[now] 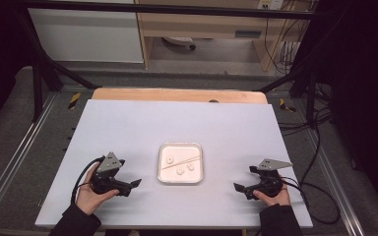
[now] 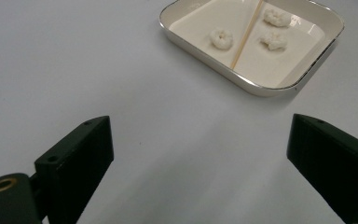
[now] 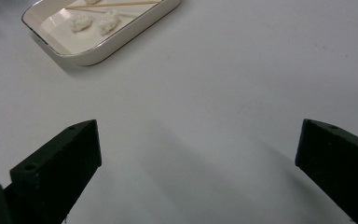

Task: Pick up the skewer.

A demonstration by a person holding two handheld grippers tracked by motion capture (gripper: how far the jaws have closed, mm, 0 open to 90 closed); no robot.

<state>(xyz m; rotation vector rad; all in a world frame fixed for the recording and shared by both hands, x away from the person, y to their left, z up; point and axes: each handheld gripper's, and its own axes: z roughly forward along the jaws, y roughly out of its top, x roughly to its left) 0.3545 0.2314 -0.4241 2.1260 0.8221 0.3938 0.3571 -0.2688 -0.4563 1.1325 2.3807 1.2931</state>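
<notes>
A shallow white tray with rounded corners and a thin metallic-looking rim is seen on the table, near the middle of its width and closer to the near edge than to the far edge. The tray is roughly square, and its sides run about parallel with the table edges.

A thin pale wooden stick is laid inside the tray. In the high view its long axis runs on a diagonal, from the near-left part of the tray up toward the right wall; the right end lies nearer the table's far edge. Whether either end is pointed cannot be told.

3 small white lumps with a rough, crumbly surface are noted in the tray: 1 on the far-left side of the stick, 2 on its near-right side, close to each other. In the left gripper view the single lump looks ring-like, with a dimple at its centre. None is seen touching the stick.

The left tongs are held low by the near-left corner of the table, jaws wide apart, nothing between them, pointed toward the tray. The right tongs are held by the near-right corner, also spread wide and empty, aimed at the tray. Both are well apart from the tray.
</notes>
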